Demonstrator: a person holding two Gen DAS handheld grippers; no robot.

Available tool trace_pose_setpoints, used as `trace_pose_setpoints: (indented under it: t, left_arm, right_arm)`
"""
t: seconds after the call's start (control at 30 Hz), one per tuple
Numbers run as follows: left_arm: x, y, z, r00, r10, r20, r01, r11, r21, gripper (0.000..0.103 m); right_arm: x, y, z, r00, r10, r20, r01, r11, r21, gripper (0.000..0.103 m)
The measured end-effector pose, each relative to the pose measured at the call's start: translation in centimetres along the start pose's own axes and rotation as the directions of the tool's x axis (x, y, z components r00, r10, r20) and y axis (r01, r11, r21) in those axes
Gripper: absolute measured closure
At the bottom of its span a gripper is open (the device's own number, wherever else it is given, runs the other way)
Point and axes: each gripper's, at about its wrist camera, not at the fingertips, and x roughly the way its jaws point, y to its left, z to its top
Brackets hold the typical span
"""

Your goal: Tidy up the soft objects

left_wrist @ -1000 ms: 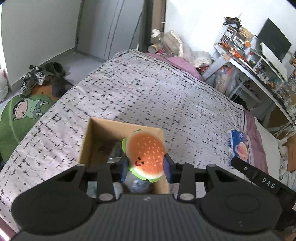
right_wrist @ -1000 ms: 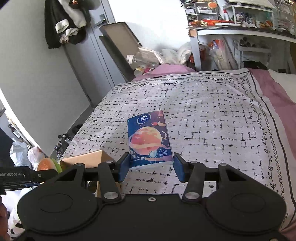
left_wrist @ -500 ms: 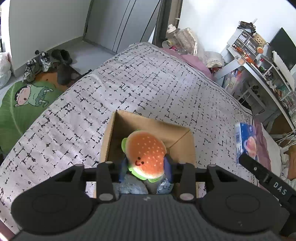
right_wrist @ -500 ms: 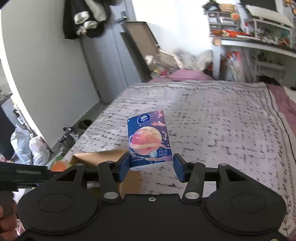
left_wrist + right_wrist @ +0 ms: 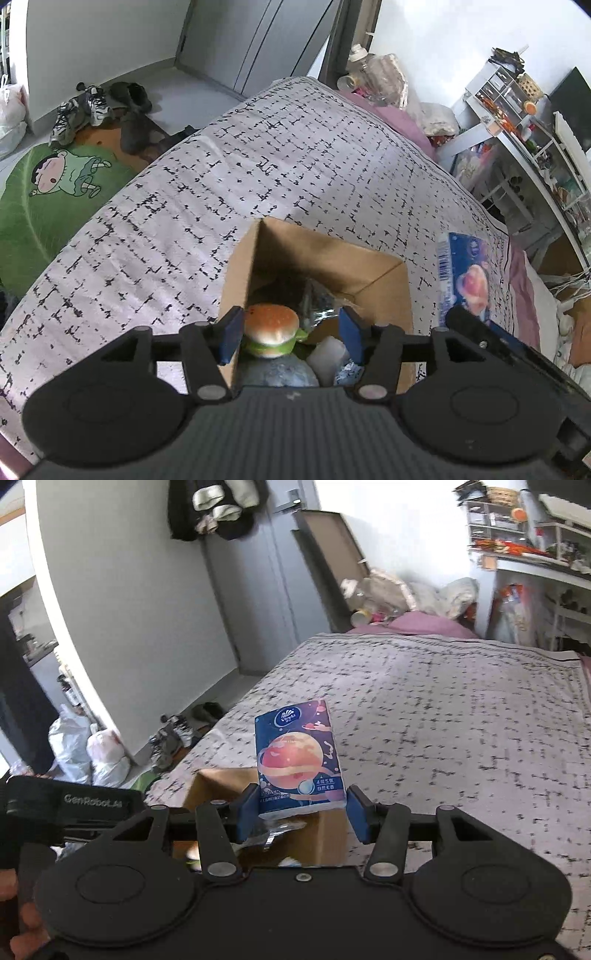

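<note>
Two views catalogued, left wrist first.

Left wrist, left gripper point(image 5: 290, 334): lower centre of frame, over the box mouth; jaws spread wide, grasping nothing.
Left wrist, hamburger plush point(image 5: 271, 329): inside the box, just beside the left blue pad, well clear of the other pad; it lies on top of the box's other contents.
Left wrist, cardboard box point(image 5: 369, 267): centre of frame, open-topped, standing on the bedspread; pale wrapped items inside, too crowded to name.
Left wrist, tissue pack point(image 5: 466, 280): right of frame, beside the box's right wall.
Left wrist, bedspread point(image 5: 258, 166): white with black dashes, fills the middle.
Left wrist, cartoon rug point(image 5: 44, 192): left edge, on the floor; shoes point(image 5: 81, 109) above it.

Right wrist, right gripper point(image 5: 301, 812): lower centre; blue pads clenched on the tissue pack's bottom end.
Right wrist, tissue pack point(image 5: 297, 758): centre, upright, raised above the box.
Right wrist, cardboard box point(image 5: 325, 838): directly below the pack, mostly hidden by the gripper.
Right wrist, left gripper point(image 5: 70, 801): lower left edge, only its black side shows.
</note>
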Motion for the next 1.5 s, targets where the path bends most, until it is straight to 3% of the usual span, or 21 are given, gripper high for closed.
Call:
trace_pose_setpoints:
  t: [0.03,0.07,0.13,0.43,0.57,1.03,1.37,1.5]
  left_arm:
    - [-0.1,0.1,0.0,1.0,0.0,0.0,0.0,1.0,-0.001,0.048]
    - [-0.3,0.2,0.0,1.0,0.002,0.0,-0.002,1.0,-0.002,0.048]
    - [-0.6,0.3,-0.1,1.0,0.003,0.0,-0.003,1.0,-0.003,0.048]
    - [-2.2,-0.4,-0.3,1.0,0.01,-0.001,-0.01,1.0,0.005,0.047]
    - [-3.4,-1.0,-0.7,1.0,0.013,0.011,-0.014,1.0,0.017,0.036]
    - [-7.8,-4.1,-3.5,0.999,0.044,0.026,-0.046,0.995,0.086,0.025]
    - [-10.7,-7.2,-5.9,0.998,0.04,0.039,-0.045,0.989,0.139,0.024]
    - [-12.0,-8.4,-6.7,0.998,0.034,0.047,-0.041,0.987,0.157,0.024]
  right_arm:
    - [0.2,0.3,-0.1,1.0,0.007,-0.008,-0.007,1.0,-0.006,0.048]
    - [0.3,0.6,-0.2,1.0,0.006,-0.02,-0.006,1.0,-0.014,0.036]
    - [0.5,0.8,-0.4,0.999,-0.013,-0.033,0.013,1.0,-0.019,0.029]
    - [-1.5,1.0,-1.0,0.999,0.0,-0.045,-0.001,0.999,-0.032,0.029]
    - [-2.6,0.6,-1.0,0.999,-0.01,-0.044,0.009,0.999,-0.032,0.029]
    - [-8.3,-2.3,-0.7,0.999,-0.006,-0.043,0.007,1.0,0.021,0.029]
    - [-13.1,-4.3,-0.5,1.0,-0.018,-0.001,0.018,0.998,0.063,0.01]
    - [-14.9,-4.8,-0.3,1.0,-0.02,0.017,0.019,0.997,0.071,0.008]
